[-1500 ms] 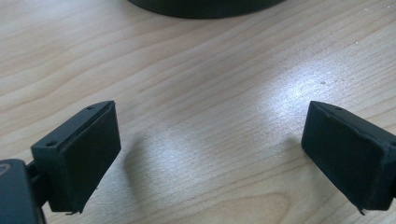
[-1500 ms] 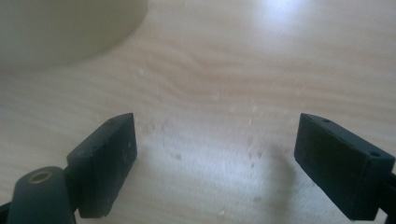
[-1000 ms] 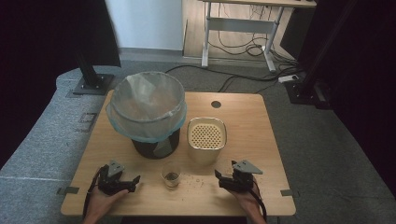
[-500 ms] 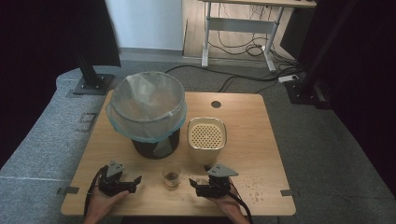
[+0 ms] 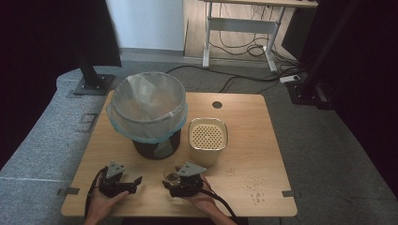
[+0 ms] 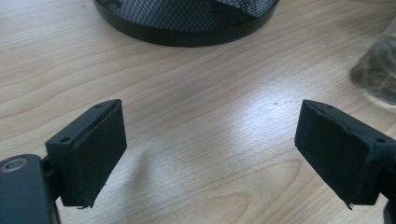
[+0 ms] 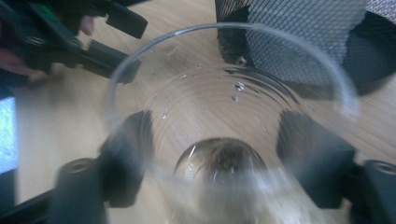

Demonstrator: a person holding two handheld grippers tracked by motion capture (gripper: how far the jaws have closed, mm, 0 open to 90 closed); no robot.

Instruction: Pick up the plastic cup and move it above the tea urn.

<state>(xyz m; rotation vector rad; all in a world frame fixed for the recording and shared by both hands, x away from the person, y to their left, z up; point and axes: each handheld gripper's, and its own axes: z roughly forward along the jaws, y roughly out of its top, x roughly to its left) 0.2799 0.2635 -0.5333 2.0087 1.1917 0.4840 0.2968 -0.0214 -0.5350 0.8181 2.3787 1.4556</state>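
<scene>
A small clear glass cup (image 5: 172,176) with dark bits at its bottom stands near the table's front edge, in front of the lined bin. My right gripper (image 5: 170,181) has reached it, and its jaws have just been closing; in the right gripper view the cup (image 7: 224,107) sits between the two pads, which press its sides. My left gripper (image 5: 137,184) rests on the wood to the cup's left, jaws wide apart with nothing between them (image 6: 210,154). The cup (image 6: 379,70) shows at the right edge of the left gripper view.
A black bin with a translucent bag liner (image 5: 148,108) stands behind the grippers; its base (image 6: 187,18) is just ahead of the left jaws. A cream container with a perforated top (image 5: 208,138) stands right of it. Crumbs (image 5: 256,187) lie on the table (image 5: 263,140) at the front right.
My right gripper has slid left along the front edge, from the right side to the glass cup, and its jaws have narrowed around it. The left gripper has stayed put.
</scene>
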